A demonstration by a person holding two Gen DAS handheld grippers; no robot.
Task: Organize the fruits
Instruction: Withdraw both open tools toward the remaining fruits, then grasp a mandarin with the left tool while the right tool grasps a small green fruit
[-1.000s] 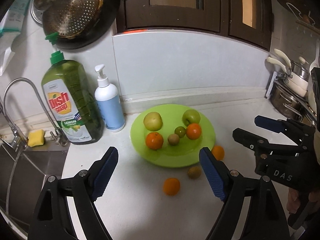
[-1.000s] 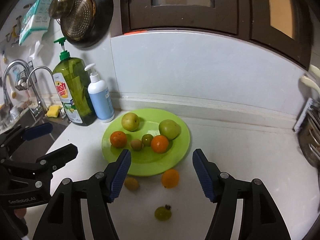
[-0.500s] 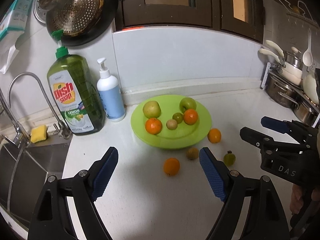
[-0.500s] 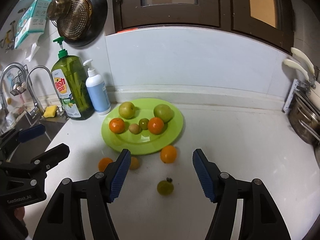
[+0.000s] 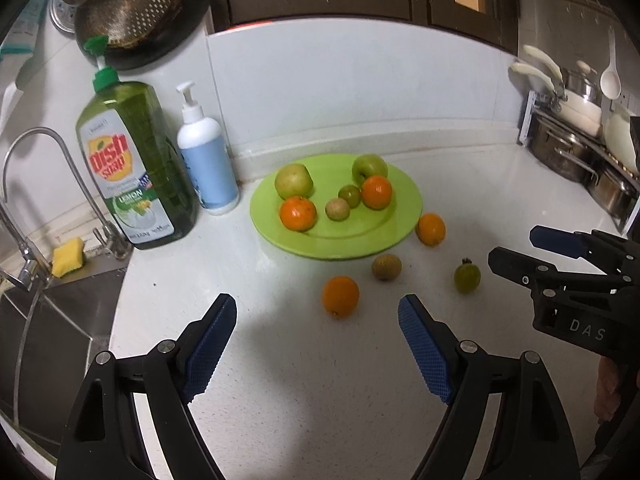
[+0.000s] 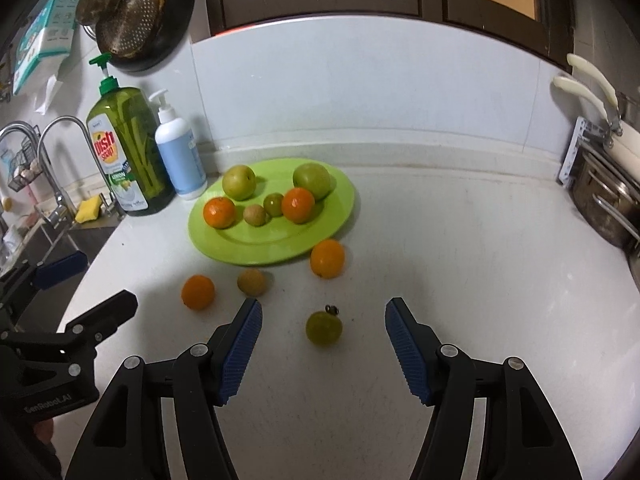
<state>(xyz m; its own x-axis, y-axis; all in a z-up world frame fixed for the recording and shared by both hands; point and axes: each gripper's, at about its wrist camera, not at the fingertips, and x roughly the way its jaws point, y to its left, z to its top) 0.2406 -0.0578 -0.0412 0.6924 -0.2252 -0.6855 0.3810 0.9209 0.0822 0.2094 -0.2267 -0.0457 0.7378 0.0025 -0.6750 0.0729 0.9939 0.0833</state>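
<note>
A lime green plate point(image 5: 408, 216) point(image 6: 344, 208) at the back of the white counter holds two green apples, two oranges and two small fruits. Loose in front of it lie an orange point(image 5: 340, 296) point(image 6: 197, 292), a brownish small fruit point(image 5: 386, 267) point(image 6: 251, 282), a second orange point(image 5: 430, 229) point(image 6: 327, 258) and a green fruit with a stem point(image 5: 467, 277) point(image 6: 323, 328). My left gripper point(image 5: 317, 332) stands open just short of the near orange. My right gripper point(image 6: 323, 334) is open, the green stemmed fruit lying between its fingertips, untouched.
A green dish soap bottle point(image 5: 132, 164) and a white pump bottle point(image 5: 206, 160) stand left of the plate. The sink with tap point(image 5: 44, 184) and yellow sponge point(image 5: 68, 257) is at far left. Steel pots point(image 5: 580, 152) line the right wall.
Both grippers have dropped and pulled back from the plate, so more loose fruit shows in front of it. The green stemmed fruit now lies between the right fingertips. Jaw openings look unchanged.
</note>
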